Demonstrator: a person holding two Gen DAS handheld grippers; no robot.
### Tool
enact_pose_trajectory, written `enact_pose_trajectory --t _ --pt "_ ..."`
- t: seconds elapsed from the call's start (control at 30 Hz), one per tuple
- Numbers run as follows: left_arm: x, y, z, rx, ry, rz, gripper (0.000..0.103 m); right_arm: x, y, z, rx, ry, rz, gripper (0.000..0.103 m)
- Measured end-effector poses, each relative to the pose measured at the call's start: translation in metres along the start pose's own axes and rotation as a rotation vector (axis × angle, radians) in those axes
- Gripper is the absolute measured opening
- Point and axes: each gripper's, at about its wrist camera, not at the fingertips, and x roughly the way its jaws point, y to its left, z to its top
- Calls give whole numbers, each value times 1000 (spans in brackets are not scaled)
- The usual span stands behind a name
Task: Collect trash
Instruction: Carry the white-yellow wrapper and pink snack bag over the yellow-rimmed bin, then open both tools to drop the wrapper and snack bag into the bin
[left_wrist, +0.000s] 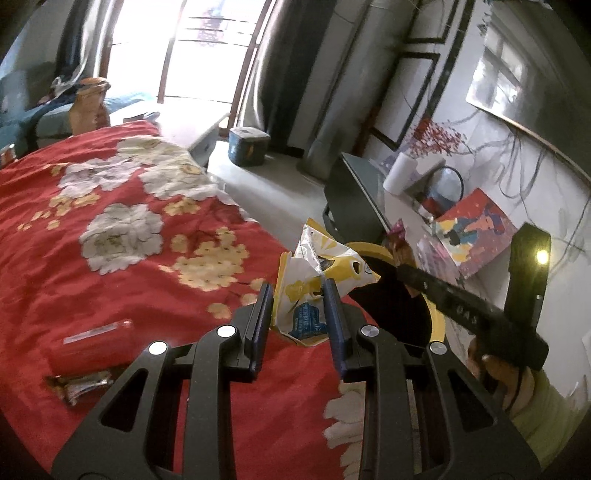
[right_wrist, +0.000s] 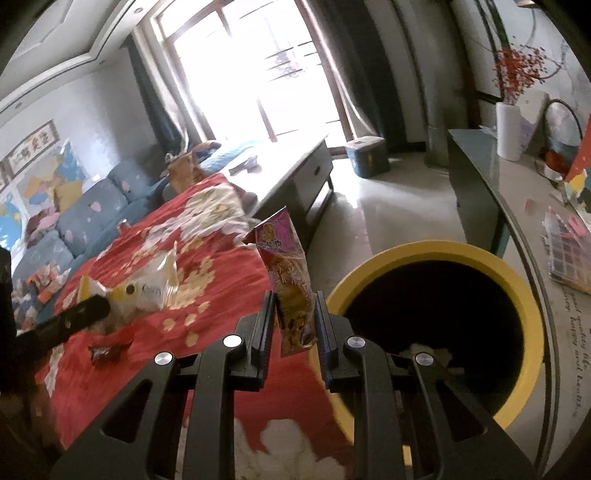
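The left gripper (left_wrist: 298, 295) pinches a crumpled yellow-and-white wrapper (left_wrist: 317, 273), held just beside the yellow-rimmed bin (right_wrist: 439, 254). The right gripper (right_wrist: 293, 306) clamps a pink snack packet (right_wrist: 291, 280) (upright) near the bin's rim, above the red floral cloth (left_wrist: 74, 236).

I see daylight from the window (right_wrist: 266, 66) blown out to white glare, interior dimmer, motion blur on the bedspread (left_wrist: 92, 229), strong fisheye bending and dark corners.
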Motion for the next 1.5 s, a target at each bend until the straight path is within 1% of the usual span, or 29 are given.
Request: enact_pose_trajectory --t 0.33,0.57,0.73,1.0,1.13,1.17,1.2,1.23,1.27,1.33,1.4,1.47,1.5 --pt "31 -41 -1 84 52 -40 22 -9 -50 4 89 -32 -69 20" --pt "50 -68 -3 130 79 -54 22 -15 -82 5 143 -37 -104 20" --pt "65 -81 -8 158 107 -64 22 -14 -103 5 181 -25 -113 20" --pt "92 -101 -21 198 160 -81 22 -14 -123 2 222 -19 -122 20" --pt "106 -109 -26 212 193 -97 23 -13 -130 3 239 -13 -110 25" --pt "108 -111 -26 215 188 -89 25 -13 -132 2 247 -13 -111 34" --pt "109 -112 -26 216 182 -84 36 -13 -133 2 253 -13 -112 45" --pt "109 -112 -25 215 177 -83 44 -14 -134 2 259 -16 -119 50" --pt "108 -112 -25 206 168 -80 55 -15 -135 1 260 -20 -126 51" --pt "105 -109 -23 189 157 -86 61 -15 -137 1 263 -22 -134 52" --pt "101 -108 -20 184 142 -74 81 -17 -137 1 262 -29 -146 60" --pt "94 -104 -18 174 117 -68 90 -19 -136 2 261 -44 -157 63" --pt "93 -104 -17 165 110 -65 92 -19 -136 2 260 -48 -160 63"
